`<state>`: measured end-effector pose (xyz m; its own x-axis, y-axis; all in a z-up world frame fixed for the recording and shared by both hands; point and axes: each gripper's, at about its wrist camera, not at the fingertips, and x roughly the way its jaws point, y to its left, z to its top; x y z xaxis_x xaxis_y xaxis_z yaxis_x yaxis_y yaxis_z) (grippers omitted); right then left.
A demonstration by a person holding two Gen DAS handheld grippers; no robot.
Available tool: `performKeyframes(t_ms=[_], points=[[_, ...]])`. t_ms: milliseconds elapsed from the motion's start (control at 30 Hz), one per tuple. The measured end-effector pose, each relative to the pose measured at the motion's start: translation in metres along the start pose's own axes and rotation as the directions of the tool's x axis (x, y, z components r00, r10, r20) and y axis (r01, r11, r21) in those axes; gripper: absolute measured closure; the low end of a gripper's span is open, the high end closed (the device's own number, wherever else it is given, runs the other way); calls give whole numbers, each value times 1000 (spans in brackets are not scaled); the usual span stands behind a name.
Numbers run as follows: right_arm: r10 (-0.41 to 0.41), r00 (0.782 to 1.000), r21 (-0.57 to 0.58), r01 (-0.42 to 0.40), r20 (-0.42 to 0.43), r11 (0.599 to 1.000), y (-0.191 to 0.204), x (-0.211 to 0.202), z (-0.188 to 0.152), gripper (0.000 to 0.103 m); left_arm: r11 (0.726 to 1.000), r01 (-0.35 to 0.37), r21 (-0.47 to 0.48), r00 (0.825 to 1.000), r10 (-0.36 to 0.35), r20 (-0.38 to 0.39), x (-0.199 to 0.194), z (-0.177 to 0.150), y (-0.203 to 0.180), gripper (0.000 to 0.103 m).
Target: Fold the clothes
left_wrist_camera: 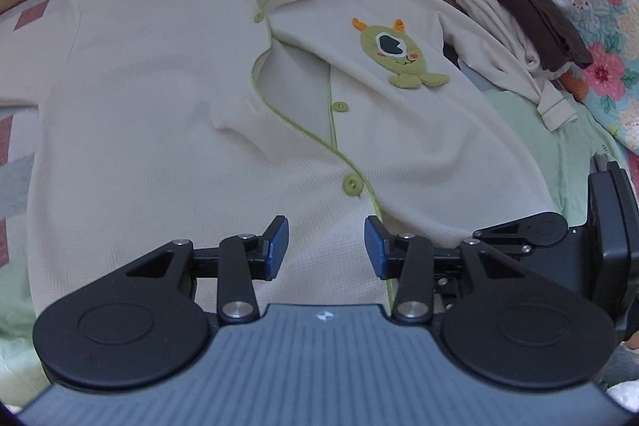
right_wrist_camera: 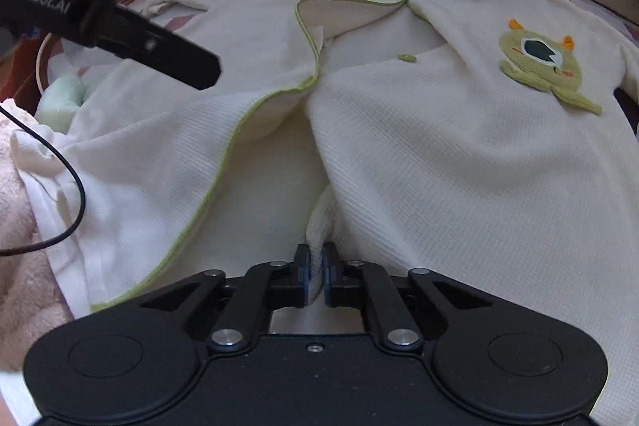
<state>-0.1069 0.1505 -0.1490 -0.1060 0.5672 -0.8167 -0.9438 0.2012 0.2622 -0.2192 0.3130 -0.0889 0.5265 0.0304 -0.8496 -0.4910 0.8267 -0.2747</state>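
Only right wrist view shows right gripper [right_wrist_camera: 315, 268] pinching shirt [right_wrist_camera: 419, 166].

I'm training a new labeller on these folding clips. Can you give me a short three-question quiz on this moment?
1. True or false: the right claw is shut on the cream shirt.
2. How do the left claw jaws stand? A) apart, nothing pressed between them B) clamped on a sleeve C) out of view
3. What colour are the shirt's buttons?

Key: 1 true; 2 A; 3 green.
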Motion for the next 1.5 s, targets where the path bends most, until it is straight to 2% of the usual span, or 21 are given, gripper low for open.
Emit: performKeyframes(t_ms=[100,167,233,333,367,433,500,667,733,767,833,967,1000,1100,1167,1233,1267,1367,1433,1500], points=[[154,988,58,-155,33,986,-9,-17,-2,95,1000,0,-16,1000,0,0,-5,-3,8,62],[317,947,99,-320,50,942,-10,-27,-1,95,999,25,-33,1000,-24,16,-12,-2,16,62],[471,881,112,-473,43,874,-6,-36,4,95,998,47,-50,998,-45,44,-22,1,24,62],[653,757,139,-650,27,747,-3,-42,11,95,997,64,-43,996,-61,66,-31,3,27,61],[658,753,147,-651,1,745,-1,-39,13,95,997,71,-38,996,-68,58,-29,3,25,61],[612,787,92,-606,-72,790,10,-32,12,95,996,85,-29,996,-84,42,-24,1,22,60],[606,787,80,-601,-114,795,16,-24,10,95,995,99,-20,995,-99,26,-20,0,19,60],[673,732,70,-669,-108,740,15,-21,18,94,992,125,-9,992,-125,-31,4,-4,8,56],[708,696,126,-697,-118,706,7,-8,21,94,993,111,-26,991,-113,-69,19,-4,8,56],[712,690,139,-698,-130,702,6,-3,22,94,995,96,-36,991,-98,-88,26,-5,9,56],[678,713,114,-670,-177,734,10,2,24,90,997,67,-45,991,-72,-111,35,-6,10,56],[669,711,82,-669,-217,738,20,-2,26,74,998,52,-46,990,-57,-129,39,-11,10,56],[664,718,77,-665,-209,743,17,-5,30,72,998,52,-39,990,-57,-130,36,-12,10,56],[625,770,89,-619,-126,780,-7,-20,50,65,998,54,-43,994,-58,-98,20,-8,19,56],[589,806,103,-581,-65,807,-25,-30,65,65,996,54,-71,998,-56,-37,5,0,32,54],[508,861,128,-505,12,853,-50,-42,89,59,992,51,-120,998,-47,33,-10,10,51,51],[445,894,130,-447,42,885,-61,-46,102,52,986,47,-162,997,-36,68,-16,15,63,49],[233,968,157,-246,98,957,-92,-49,145,50,959,5,-282,987,41,155,-23,34,105,49],[91,992,182,-106,87,978,-108,-43,179,51,935,-56,-350,974,129,188,-21,46,131,49],[-31,997,184,17,73,983,-122,-41,213,51,906,-130,-402,952,227,204,-15,59,157,49]])
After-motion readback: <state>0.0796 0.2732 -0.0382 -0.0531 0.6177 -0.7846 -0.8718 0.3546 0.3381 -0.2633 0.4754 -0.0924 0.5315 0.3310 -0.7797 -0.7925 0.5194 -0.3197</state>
